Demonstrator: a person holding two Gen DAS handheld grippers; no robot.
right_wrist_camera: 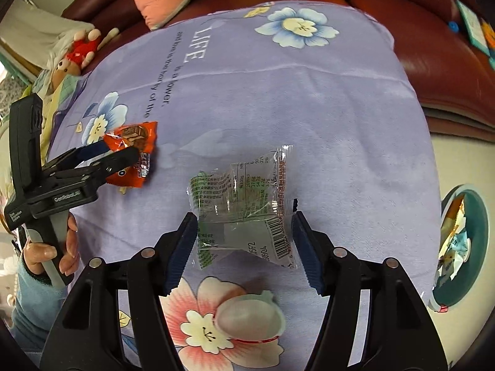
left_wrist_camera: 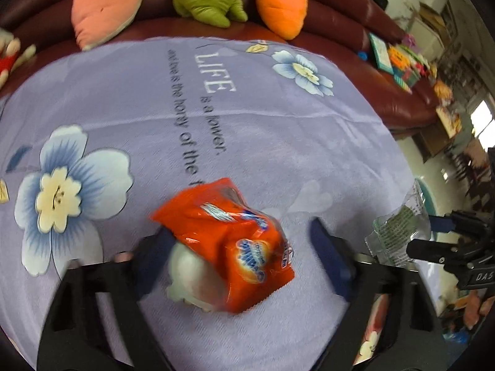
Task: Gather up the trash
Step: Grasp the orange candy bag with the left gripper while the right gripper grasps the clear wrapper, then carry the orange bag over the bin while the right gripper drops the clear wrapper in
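Note:
An orange snack wrapper [left_wrist_camera: 225,241] sits between the fingers of my left gripper [left_wrist_camera: 241,235]. The left pad touches it, while the right pad [left_wrist_camera: 328,256] stands a little apart from it, so the gripper is open. A whitish object [left_wrist_camera: 188,275] shows under the wrapper's near edge. In the right wrist view the left gripper [right_wrist_camera: 123,151] appears from the side at the orange wrapper [right_wrist_camera: 133,151]. My right gripper [right_wrist_camera: 244,219] is shut on a crumpled clear wrapper [right_wrist_camera: 244,204] with a barcode, both pads against its sides. It shows again at the right gripper's tips [left_wrist_camera: 423,236] as the clear wrapper [left_wrist_camera: 399,232].
A lilac flowered cloth [left_wrist_camera: 278,130] covers the table. An empty white plastic cup [right_wrist_camera: 247,315] lies on it near the right gripper's base. A teal bin [right_wrist_camera: 478,216] holding trash stands off the table's right side. A dark red sofa [left_wrist_camera: 340,21] with plush toys runs behind. A hand [right_wrist_camera: 46,247] holds the left gripper.

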